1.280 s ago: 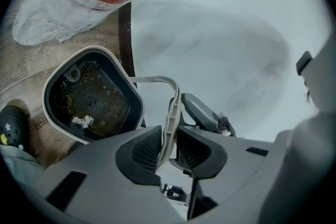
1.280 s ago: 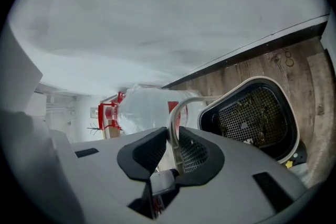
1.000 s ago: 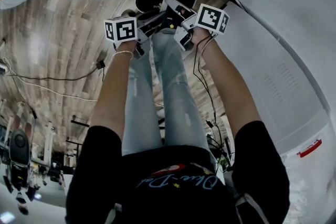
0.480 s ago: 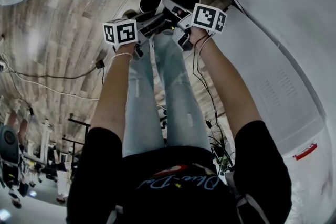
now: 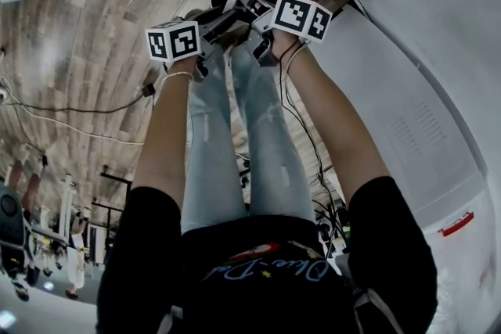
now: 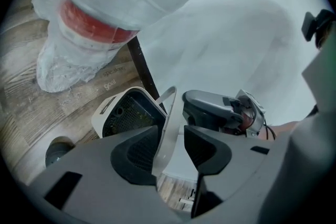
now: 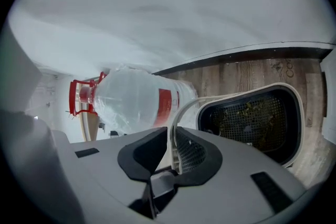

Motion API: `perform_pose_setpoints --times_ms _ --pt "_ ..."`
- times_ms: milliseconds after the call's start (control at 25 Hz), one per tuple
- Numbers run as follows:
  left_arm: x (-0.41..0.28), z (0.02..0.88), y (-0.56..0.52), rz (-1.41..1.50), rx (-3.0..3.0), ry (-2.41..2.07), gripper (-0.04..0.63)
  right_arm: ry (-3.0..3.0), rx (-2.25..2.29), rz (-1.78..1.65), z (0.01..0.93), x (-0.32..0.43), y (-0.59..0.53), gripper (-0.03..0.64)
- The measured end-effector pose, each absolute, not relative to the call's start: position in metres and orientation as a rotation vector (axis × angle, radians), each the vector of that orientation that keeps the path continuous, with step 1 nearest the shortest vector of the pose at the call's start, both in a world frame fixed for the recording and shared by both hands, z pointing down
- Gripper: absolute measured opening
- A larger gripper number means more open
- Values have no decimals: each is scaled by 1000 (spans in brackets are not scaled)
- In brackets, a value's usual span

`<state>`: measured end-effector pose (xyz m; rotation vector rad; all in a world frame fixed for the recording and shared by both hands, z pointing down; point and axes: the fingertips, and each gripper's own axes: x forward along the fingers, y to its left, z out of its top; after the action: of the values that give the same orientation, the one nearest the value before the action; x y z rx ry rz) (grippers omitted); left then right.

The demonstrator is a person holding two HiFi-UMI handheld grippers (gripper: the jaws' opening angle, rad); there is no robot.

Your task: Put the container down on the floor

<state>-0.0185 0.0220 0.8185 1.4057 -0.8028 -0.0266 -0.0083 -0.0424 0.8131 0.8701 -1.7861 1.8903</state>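
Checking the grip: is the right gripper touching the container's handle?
Touching. The right gripper view shows the right gripper pinching the white handle between its jaws.

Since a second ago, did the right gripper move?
Yes, a little. In the head view the right gripper has shifted left, away from the dark baseboard at the foot of the white wall.

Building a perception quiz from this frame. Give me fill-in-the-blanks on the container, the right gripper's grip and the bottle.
1. The right gripper is shut on the thin white ____ of the container.
2. The container is lined inside with black ____.
3. The clear bottle beyond the jaws carries a ____ label.
Missing words: handle; mesh; red.
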Motion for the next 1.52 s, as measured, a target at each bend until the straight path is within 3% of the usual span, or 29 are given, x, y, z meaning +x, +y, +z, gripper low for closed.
perform_pose_setpoints --times_ms 800,1000,1200,1320,1520 --pt "-70 836 40 123 1410 -972 152 -1763 881 1827 806 -9 -26 46" --pt "-80 824 43 45 1386 -1007 144 -1782 878 1803 798 -9 -25 34" --pt "-81 797 41 -21 1439 -984 123 -1803 916 1768 781 0 -25 2" --pt "-83 772 32 -52 1547 -978 43 -1859 851 1769 761 -6 -24 -2" --pt "-89 729 18 -78 1666 -1034 18 -2008 782 1626 717 -8 -29 -2"
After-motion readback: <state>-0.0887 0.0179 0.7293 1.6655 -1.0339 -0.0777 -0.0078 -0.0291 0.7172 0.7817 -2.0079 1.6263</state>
